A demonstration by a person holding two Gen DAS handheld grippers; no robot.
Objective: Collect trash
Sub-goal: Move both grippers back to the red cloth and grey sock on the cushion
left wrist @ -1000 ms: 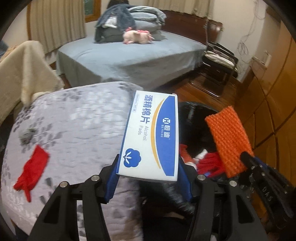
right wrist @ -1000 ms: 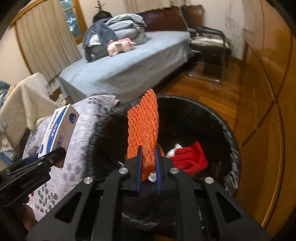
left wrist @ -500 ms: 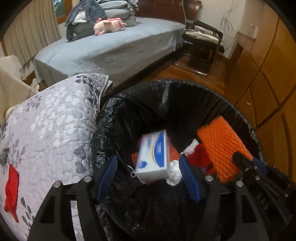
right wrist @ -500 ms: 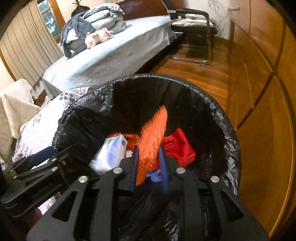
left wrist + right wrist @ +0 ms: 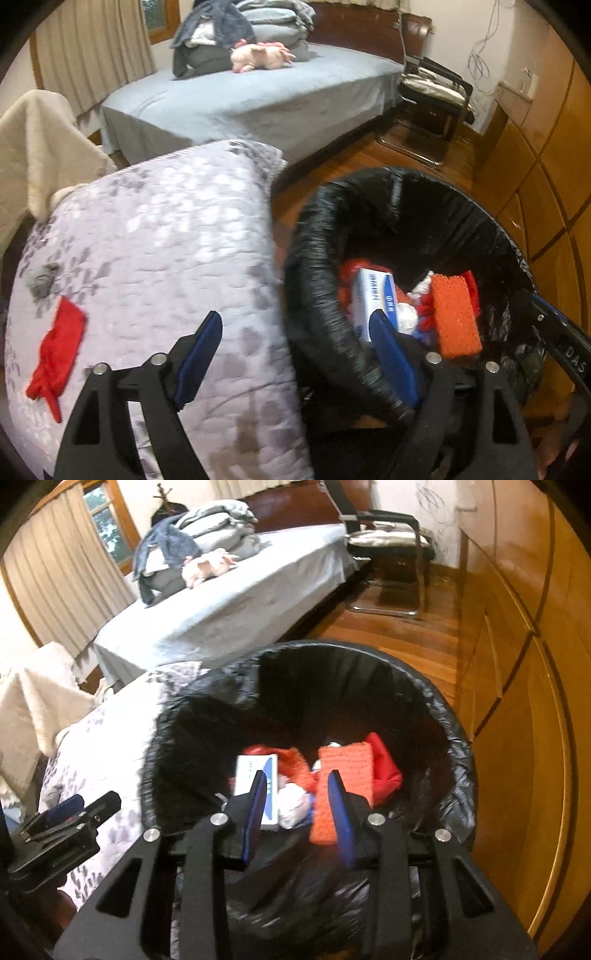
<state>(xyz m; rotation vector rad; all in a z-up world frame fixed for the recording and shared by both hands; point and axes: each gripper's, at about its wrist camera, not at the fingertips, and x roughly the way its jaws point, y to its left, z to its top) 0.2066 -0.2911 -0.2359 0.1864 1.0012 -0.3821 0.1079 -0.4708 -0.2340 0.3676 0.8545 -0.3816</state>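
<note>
Here, the rectangular cardboard box (image 5: pixel 256 775) and the netted orange foam sleeve (image 5: pixel 341 775) lay inside the crinkled black-lined bin (image 5: pixel 458 746) — long axes running toward the far rim. Both grippers — left (image 5: pixel 295 354), right (image 5: pixel 297 805) — had just been opening, jaws parted and empty.

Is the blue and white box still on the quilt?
No, the box lies inside the black bin, beside the orange net.

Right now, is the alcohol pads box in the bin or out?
In. The alcohol pads box lies inside the bin among the trash, clear of both grippers.
</note>
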